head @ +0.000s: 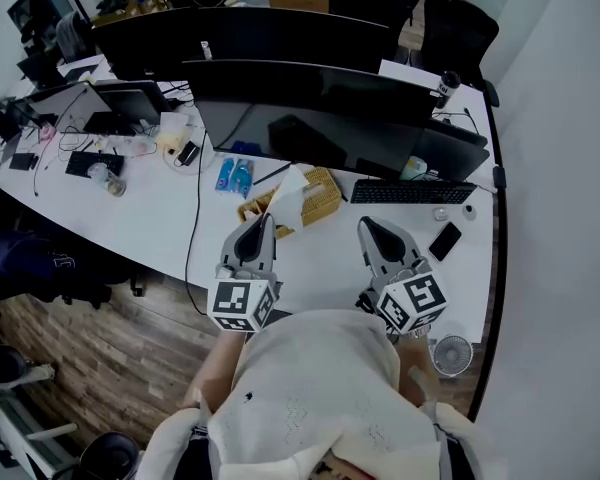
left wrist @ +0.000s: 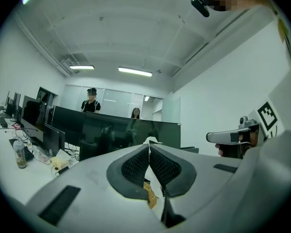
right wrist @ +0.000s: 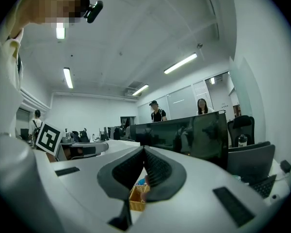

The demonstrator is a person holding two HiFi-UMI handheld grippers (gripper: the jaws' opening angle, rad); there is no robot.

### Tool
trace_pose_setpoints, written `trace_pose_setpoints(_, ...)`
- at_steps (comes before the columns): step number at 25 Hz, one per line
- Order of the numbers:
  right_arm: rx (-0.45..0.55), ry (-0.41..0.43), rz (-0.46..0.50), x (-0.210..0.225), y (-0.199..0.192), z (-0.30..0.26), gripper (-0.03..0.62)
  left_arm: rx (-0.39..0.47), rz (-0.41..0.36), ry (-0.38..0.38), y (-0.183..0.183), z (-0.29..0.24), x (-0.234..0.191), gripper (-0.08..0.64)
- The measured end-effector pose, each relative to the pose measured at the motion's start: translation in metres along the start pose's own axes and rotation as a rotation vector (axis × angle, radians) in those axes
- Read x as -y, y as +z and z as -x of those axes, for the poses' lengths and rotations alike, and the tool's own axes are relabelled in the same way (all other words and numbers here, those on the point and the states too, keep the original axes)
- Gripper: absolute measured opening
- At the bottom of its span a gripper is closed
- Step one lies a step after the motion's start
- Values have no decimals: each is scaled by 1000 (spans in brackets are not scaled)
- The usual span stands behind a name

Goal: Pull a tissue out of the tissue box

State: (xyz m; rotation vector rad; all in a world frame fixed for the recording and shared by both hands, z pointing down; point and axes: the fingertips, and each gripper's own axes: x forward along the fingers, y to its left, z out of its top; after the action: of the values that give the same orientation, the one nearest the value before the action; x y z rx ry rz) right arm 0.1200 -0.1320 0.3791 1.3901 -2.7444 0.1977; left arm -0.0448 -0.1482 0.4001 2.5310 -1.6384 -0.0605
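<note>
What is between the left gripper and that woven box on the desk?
A white tissue, running from the tissue box to the left gripper, whose shut jaws pinch it. The head view shows it best.

The person holds both grippers side by side in front of the body, above the near edge of the table, pointing away and about level. The left gripper (head: pixel 266 220) has its jaws closed, and a thin white edge of tissue (left wrist: pixel 153 141) is pinched between them. The right gripper (head: pixel 369 226) has its jaws closed too, pad against pad, with nothing between them. The left forearm (head: pixel 212 373) shows bare below its gripper.
</note>
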Motion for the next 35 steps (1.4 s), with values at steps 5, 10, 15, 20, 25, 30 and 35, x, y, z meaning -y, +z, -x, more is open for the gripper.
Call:
trace_pose_setpoints(5, 1, 10, -3, -3, 5, 2, 2, 16, 3, -4, 10, -1, 5, 13)
trace_pose_setpoints(10, -6, 25, -1, -7, 6, 0, 2, 13, 9, 0, 11, 0, 6, 13)
trace_pose_setpoints(15, -15, 21, -16, -7, 3, -1, 2, 11, 18, 2, 9, -1, 7, 12)
trace_pose_setpoints(20, -17, 34, -8, -12, 2, -2, 1, 13, 19, -3, 9, -2, 9, 12)
trace_pose_setpoints(25, -14, 29, 1, -12, 5, -5, 1, 11, 16, -4, 9, -2, 7, 13)
trace_pose_setpoints(30, -18, 24, 8, -11, 1, -6, 0, 6, 14, 0, 6, -1, 6, 12)
trace_pose_setpoints(35, -18, 23, 16, -13, 1, -5, 0, -3, 12, -13, 2, 0, 11, 13)
